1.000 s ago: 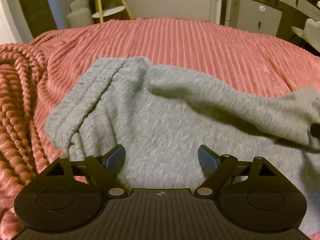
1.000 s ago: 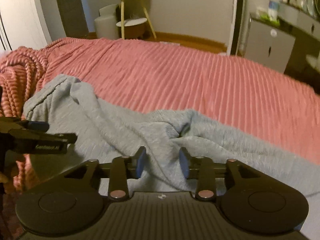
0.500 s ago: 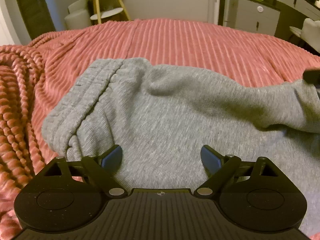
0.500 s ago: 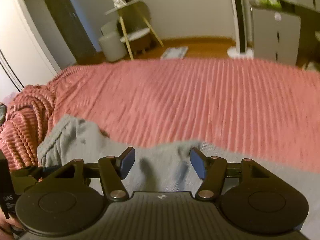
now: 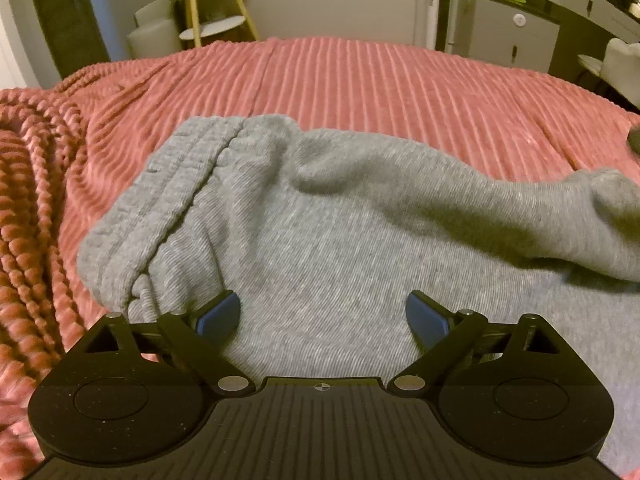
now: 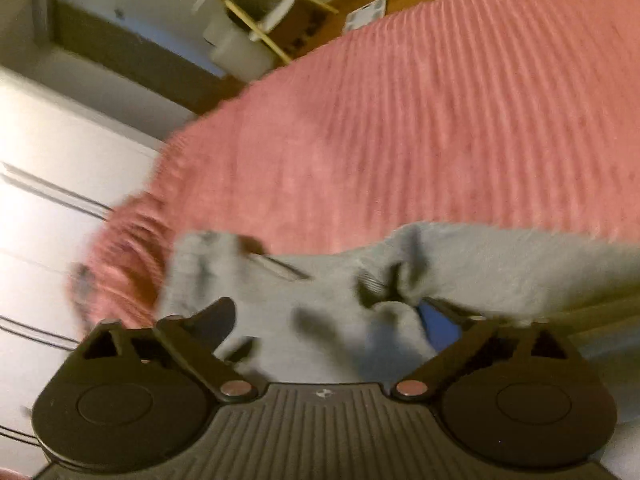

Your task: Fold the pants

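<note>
On the bed (image 5: 400,92), spread with a ribbed pink cover, the grey pants (image 5: 320,240) lie crumpled toward the near edge, their waistband (image 5: 168,204) turned to the left side beside a bunched fold of the cover. A raised roll of cloth runs from the middle of the pants out to the right edge of the left wrist view. The left hand-held gripper (image 5: 322,316) hangs just over the pants below the waistband, its jaws spread wide and recently widening a little more; cloth shows between the blue pads (image 5: 220,316) but they press on nothing. In the right wrist view, tilted and blurred, the right hand-held gripper (image 6: 332,320) sits low over a rumpled part of the pants (image 6: 500,268), with the pink cover (image 6: 420,128) beyond. Its jaws have just been opening and now stand wide apart; a hump of grey cloth lies between them, close against the right pad (image 6: 438,328), though the blur hides whether it touches. A pale cupboard and a yellow-legged stand (image 6: 260,12) show past the far edge
</note>
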`<state>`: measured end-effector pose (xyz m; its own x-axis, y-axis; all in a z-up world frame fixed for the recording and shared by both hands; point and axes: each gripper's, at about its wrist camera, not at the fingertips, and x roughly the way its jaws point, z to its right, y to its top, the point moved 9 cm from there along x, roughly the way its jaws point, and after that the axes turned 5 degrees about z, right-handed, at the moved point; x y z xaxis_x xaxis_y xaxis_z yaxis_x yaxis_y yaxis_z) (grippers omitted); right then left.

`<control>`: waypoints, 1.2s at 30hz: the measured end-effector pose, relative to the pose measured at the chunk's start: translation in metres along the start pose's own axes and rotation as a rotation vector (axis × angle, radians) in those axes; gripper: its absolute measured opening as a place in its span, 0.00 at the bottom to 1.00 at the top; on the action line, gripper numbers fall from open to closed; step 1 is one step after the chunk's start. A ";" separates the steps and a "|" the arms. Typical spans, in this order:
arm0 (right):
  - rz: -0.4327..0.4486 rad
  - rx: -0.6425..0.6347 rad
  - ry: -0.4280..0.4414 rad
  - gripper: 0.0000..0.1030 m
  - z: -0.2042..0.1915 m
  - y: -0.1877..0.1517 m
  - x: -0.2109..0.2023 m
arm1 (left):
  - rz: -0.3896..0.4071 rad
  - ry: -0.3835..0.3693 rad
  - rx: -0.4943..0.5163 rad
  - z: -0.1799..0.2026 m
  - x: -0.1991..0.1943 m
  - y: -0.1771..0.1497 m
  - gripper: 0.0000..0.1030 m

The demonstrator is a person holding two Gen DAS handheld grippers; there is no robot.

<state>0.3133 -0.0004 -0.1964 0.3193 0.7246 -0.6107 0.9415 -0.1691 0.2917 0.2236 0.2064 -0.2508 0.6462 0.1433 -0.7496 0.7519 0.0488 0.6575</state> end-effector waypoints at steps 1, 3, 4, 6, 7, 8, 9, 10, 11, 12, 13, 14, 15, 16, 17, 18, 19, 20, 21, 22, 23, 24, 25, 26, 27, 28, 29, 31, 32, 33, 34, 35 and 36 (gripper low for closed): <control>-0.003 0.042 0.030 0.98 0.003 0.000 0.002 | 0.001 0.002 0.002 0.000 0.000 0.000 0.93; -0.005 0.118 0.074 0.98 0.007 0.003 0.010 | 0.001 0.000 0.002 0.001 0.001 0.000 0.93; -0.006 0.158 0.116 0.98 0.004 0.003 0.014 | 0.001 0.000 0.001 0.001 0.001 0.000 0.93; -0.009 0.186 0.207 0.98 -0.005 0.004 0.018 | 0.000 -0.001 0.000 0.002 0.001 0.000 0.93; -0.005 0.165 0.207 0.98 -0.008 0.005 0.019 | 0.001 0.000 0.000 0.001 0.001 0.000 0.93; 0.003 0.154 0.199 0.98 -0.009 0.006 0.021 | 0.003 0.001 0.002 0.002 0.001 0.000 0.93; 0.018 0.167 0.197 0.98 -0.008 0.008 0.020 | 0.004 0.001 0.003 0.002 0.001 0.000 0.93; 0.042 0.196 0.209 0.98 -0.008 0.013 0.018 | 0.006 0.000 0.004 0.002 0.001 -0.001 0.93; 0.077 0.218 0.231 0.98 -0.009 0.020 0.012 | 0.006 -0.002 0.004 0.001 0.001 -0.001 0.93; 0.123 0.228 0.254 0.98 -0.010 0.028 0.004 | 0.007 -0.003 0.003 0.001 0.001 -0.001 0.93; 0.183 0.240 0.279 0.98 -0.011 0.040 -0.006 | 0.007 -0.004 0.003 0.001 0.002 -0.001 0.93; 0.240 0.254 0.304 0.98 -0.011 0.053 -0.016 | 0.009 -0.003 0.004 0.001 0.002 -0.001 0.94; 0.296 0.271 0.323 0.98 -0.011 0.067 -0.025 | 0.011 -0.002 0.005 0.001 0.002 -0.001 0.94; 0.358 0.253 0.329 0.98 -0.011 0.078 -0.033 | 0.010 -0.001 0.007 0.001 0.002 -0.001 0.94; 0.449 0.209 0.308 0.98 -0.011 0.089 -0.043 | 0.011 -0.001 0.008 0.001 0.002 -0.002 0.94; 0.527 0.184 0.264 0.98 -0.009 0.099 -0.053 | 0.011 -0.002 0.008 0.001 0.002 -0.002 0.94; 0.560 0.174 0.218 0.98 -0.007 0.107 -0.055 | 0.010 -0.003 0.007 0.001 0.002 -0.001 0.94; 0.553 0.180 0.148 0.98 -0.003 0.111 -0.054 | 0.009 -0.004 0.006 0.001 0.002 -0.001 0.94; 0.531 0.184 0.078 0.98 0.000 0.110 -0.051 | 0.009 -0.005 0.005 0.001 0.002 -0.001 0.94; 0.505 0.158 0.047 0.98 -0.004 0.105 -0.048 | 0.008 -0.006 0.002 0.001 0.002 0.000 0.94; 0.473 0.124 0.051 0.98 -0.013 0.096 -0.045 | 0.009 -0.006 0.001 0.000 0.002 0.000 0.94; 0.431 0.096 0.065 0.98 -0.022 0.082 -0.043 | 0.008 -0.008 -0.001 0.000 0.002 0.001 0.94; 0.387 0.079 0.079 0.98 -0.030 0.066 -0.039 | 0.008 -0.010 -0.006 -0.001 0.002 0.001 0.94; 0.347 0.067 0.096 0.98 -0.036 0.048 -0.034 | 0.009 -0.012 -0.012 -0.001 0.002 0.002 0.94; 0.311 0.063 0.109 0.98 -0.039 0.033 -0.029 | 0.011 -0.016 -0.018 -0.002 0.002 0.002 0.94; 0.270 0.064 0.121 0.98 -0.039 0.020 -0.023 | 0.016 -0.020 -0.024 -0.002 0.001 0.003 0.94; 0.226 0.058 0.125 0.98 -0.039 0.008 -0.014 | 0.020 -0.026 -0.030 -0.003 0.001 0.003 0.94; 0.161 0.030 0.065 0.98 -0.029 0.002 0.010 | 0.021 -0.036 -0.045 -0.006 0.000 0.004 0.94; 0.159 0.013 0.005 0.98 -0.021 0.007 0.020 | 0.022 -0.038 -0.049 -0.006 0.000 0.005 0.94; 0.182 -0.009 -0.031 0.98 -0.014 0.016 0.024 | 0.023 -0.039 -0.050 -0.006 0.000 0.005 0.94; 0.242 -0.028 -0.068 0.98 -0.006 0.030 0.028 | 0.024 -0.039 -0.045 -0.006 0.000 0.004 0.94; 0.309 -0.007 -0.112 0.98 0.003 0.044 0.028 | 0.026 -0.037 -0.040 -0.005 0.001 0.004 0.94; 0.360 0.028 -0.151 0.98 0.009 0.053 0.025 | 0.027 -0.033 -0.036 -0.005 0.001 0.004 0.94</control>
<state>0.3718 0.0025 -0.2030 0.6404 0.5090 -0.5752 0.7680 -0.4142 0.4886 0.2269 0.2116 -0.2488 0.6704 0.1122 -0.7335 0.7295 0.0807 0.6792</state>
